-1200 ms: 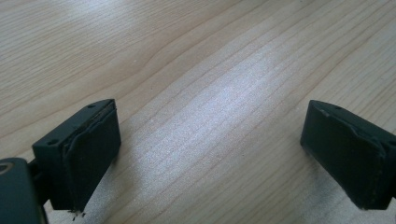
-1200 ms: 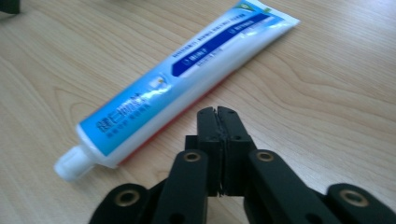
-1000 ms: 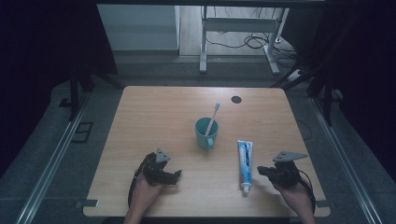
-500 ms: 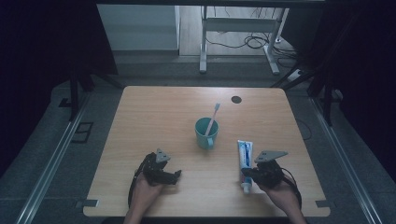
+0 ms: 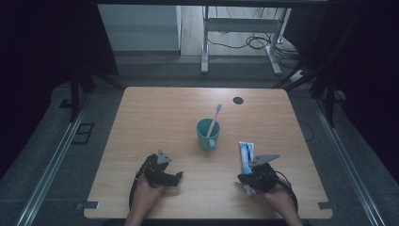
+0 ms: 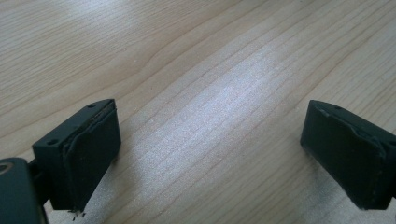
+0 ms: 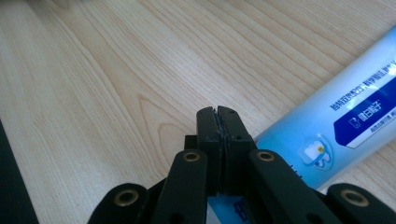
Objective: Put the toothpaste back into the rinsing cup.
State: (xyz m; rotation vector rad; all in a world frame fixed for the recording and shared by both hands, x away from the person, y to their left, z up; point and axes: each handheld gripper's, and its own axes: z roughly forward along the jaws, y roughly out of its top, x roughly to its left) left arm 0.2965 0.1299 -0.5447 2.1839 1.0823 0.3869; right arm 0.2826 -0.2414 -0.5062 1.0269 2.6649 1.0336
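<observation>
Right gripper view: right gripper [image 7: 218,122] jaws pressed together, empty, above near end of toothpaste tube [image 7: 336,126] flat on table [image 5: 155,113]. Left gripper [image 6: 210,144] spread, idle. Judged step: approach for pickup. Next: spread jaws, straddle tube, pinch.

A light wooden table [image 5: 155,117] with rounded corners stands on a grey floor [image 5: 42,160]. A small dark round spot [image 5: 238,100] sits near its far edge. Metal rails [image 5: 51,165] run along the floor on both sides of the table. Beyond it stands a pale metal frame [image 5: 237,28] (its feet spread wide), with black cables [image 5: 249,43] looping around it. The surroundings are dark.
</observation>
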